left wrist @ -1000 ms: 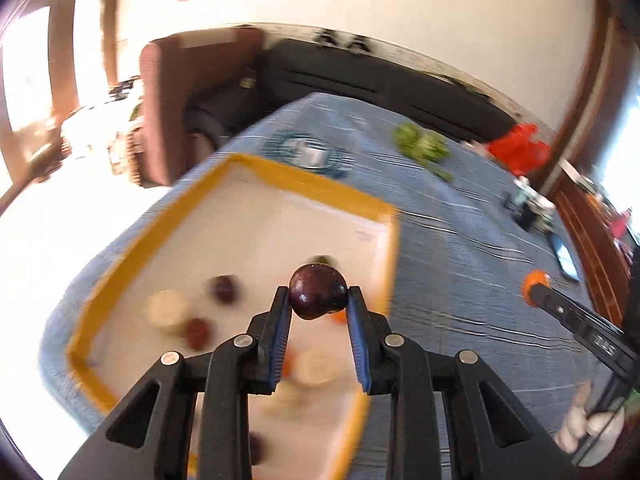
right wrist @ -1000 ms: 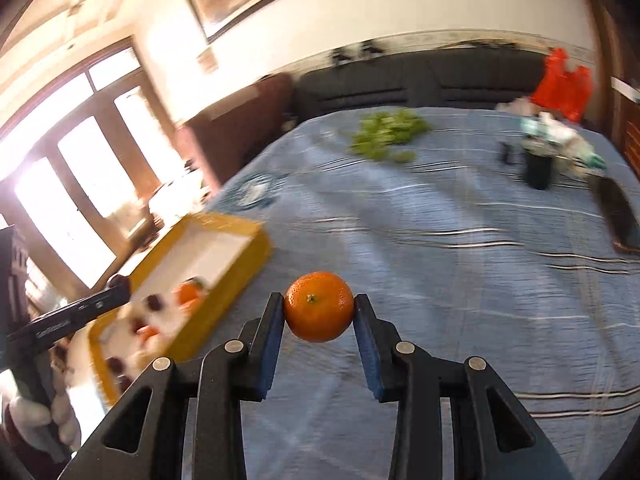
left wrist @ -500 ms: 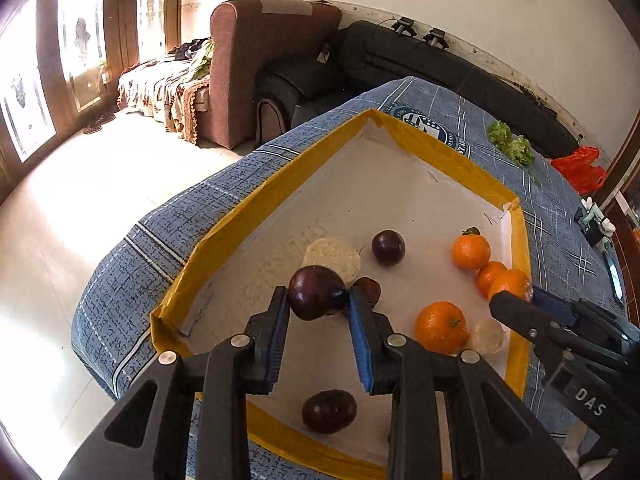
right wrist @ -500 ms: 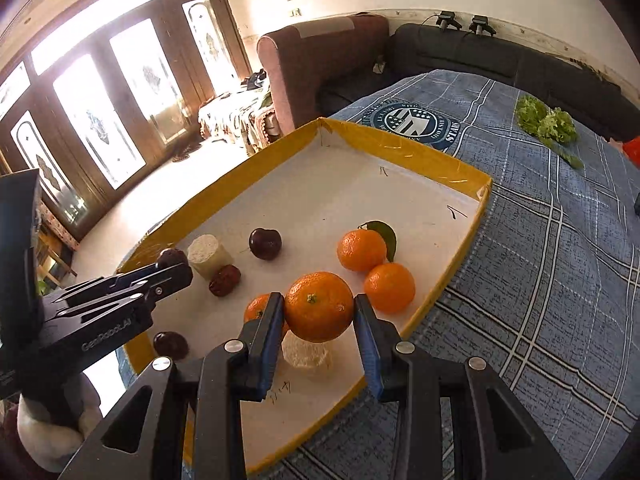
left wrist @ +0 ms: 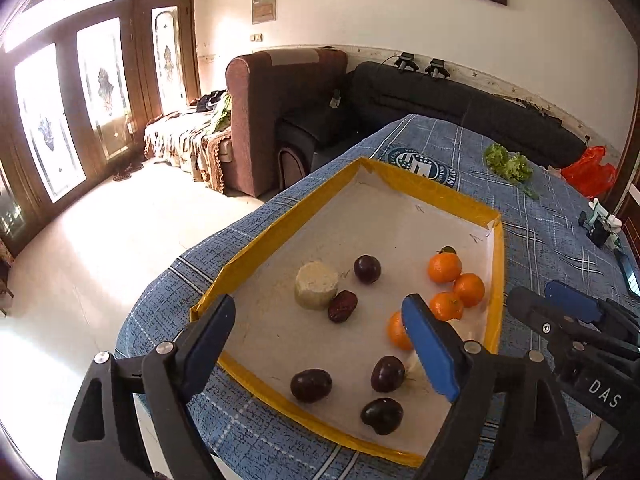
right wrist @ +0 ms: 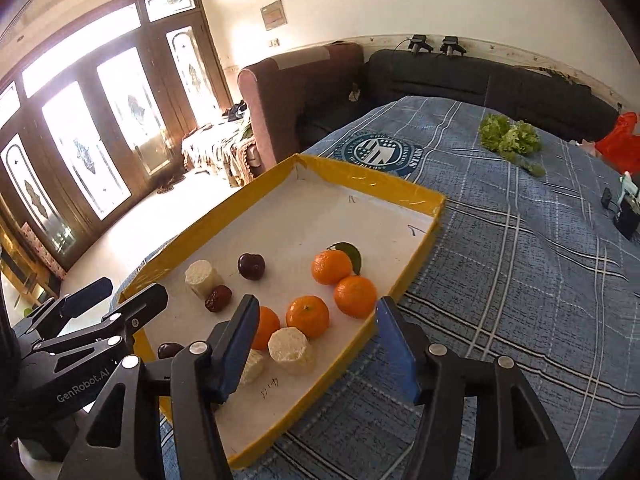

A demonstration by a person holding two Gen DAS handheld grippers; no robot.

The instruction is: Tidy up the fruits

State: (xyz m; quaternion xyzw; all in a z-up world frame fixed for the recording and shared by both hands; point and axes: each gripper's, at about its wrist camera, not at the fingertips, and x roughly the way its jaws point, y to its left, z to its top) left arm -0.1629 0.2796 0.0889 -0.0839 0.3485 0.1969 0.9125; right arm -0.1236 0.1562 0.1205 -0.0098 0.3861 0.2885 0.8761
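A yellow-rimmed white tray point(left wrist: 424, 188) point(right wrist: 368, 184) lies on the blue cloth. In it are several oranges point(left wrist: 444, 267) point(right wrist: 331, 267), several dark plums point(left wrist: 311, 385) point(right wrist: 251, 266), a brown date point(left wrist: 342, 306) point(right wrist: 218, 298) and pale round pieces point(left wrist: 316, 285) point(right wrist: 289, 350). My left gripper point(left wrist: 320, 354) is open and empty above the tray's near end. My right gripper point(right wrist: 316, 350) is open and empty over the tray's near right rim. Each gripper shows in the other's view, the right one point(left wrist: 560, 320) and the left one point(right wrist: 104, 312).
Green lettuce point(left wrist: 508, 164) point(right wrist: 510, 138) and a red bag point(left wrist: 588, 170) lie at the far end of the table. Small dark items point(right wrist: 624, 208) sit at the right. A brown armchair point(left wrist: 280, 116) and black sofa stand behind. The table's left edge drops to the floor.
Both grippers have opened. The plum left my left gripper and the orange left my right gripper; both now lie in the tray. Both grippers have drawn back a little.
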